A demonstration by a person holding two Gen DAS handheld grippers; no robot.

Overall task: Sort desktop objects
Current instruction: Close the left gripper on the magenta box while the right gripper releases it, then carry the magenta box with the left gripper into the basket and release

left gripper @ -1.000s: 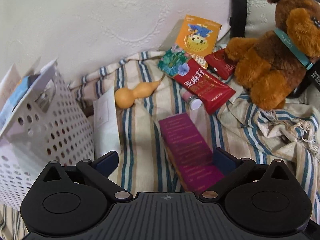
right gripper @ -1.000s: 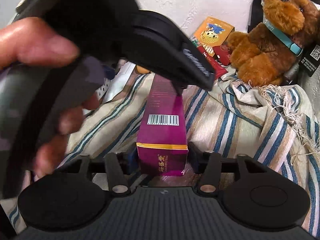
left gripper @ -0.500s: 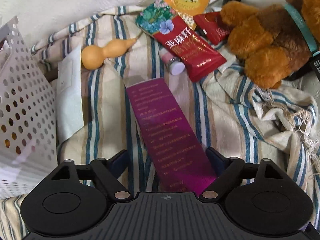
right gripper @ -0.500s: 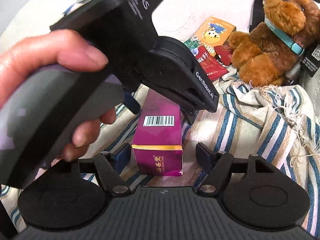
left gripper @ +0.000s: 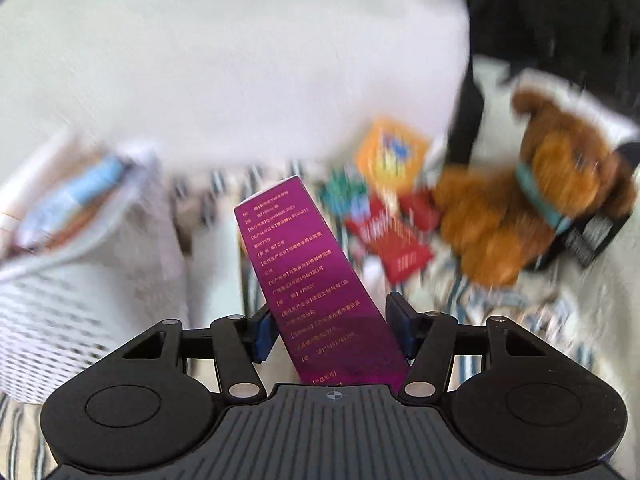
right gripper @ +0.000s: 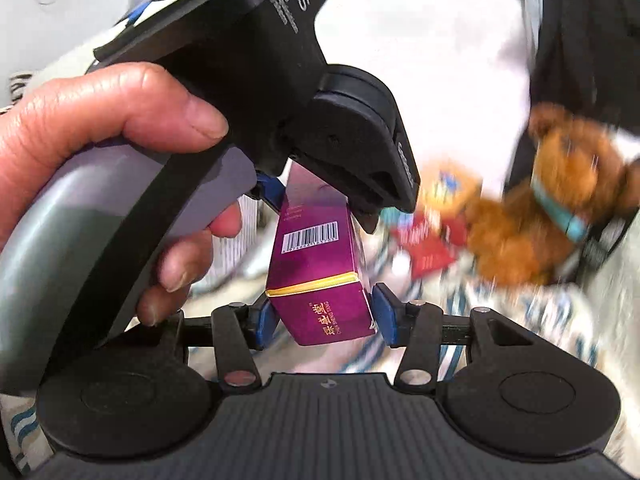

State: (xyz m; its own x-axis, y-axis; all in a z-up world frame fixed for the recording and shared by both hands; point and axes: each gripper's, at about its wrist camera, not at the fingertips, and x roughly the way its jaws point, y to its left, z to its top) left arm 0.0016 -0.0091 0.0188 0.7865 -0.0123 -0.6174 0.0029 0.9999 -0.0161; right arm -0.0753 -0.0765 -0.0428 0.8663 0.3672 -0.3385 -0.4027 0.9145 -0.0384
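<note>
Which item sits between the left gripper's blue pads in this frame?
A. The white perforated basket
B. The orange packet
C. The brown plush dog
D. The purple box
D. The left wrist view shows the purple box clamped between the left gripper's blue pads, while the plush dog, orange packet and basket lie apart from it.

Purple box: gold Chinese characters, "CHEN SHENG TANG" beneath, and a barcode label. Left tool housing: "DAS" in white.
</note>
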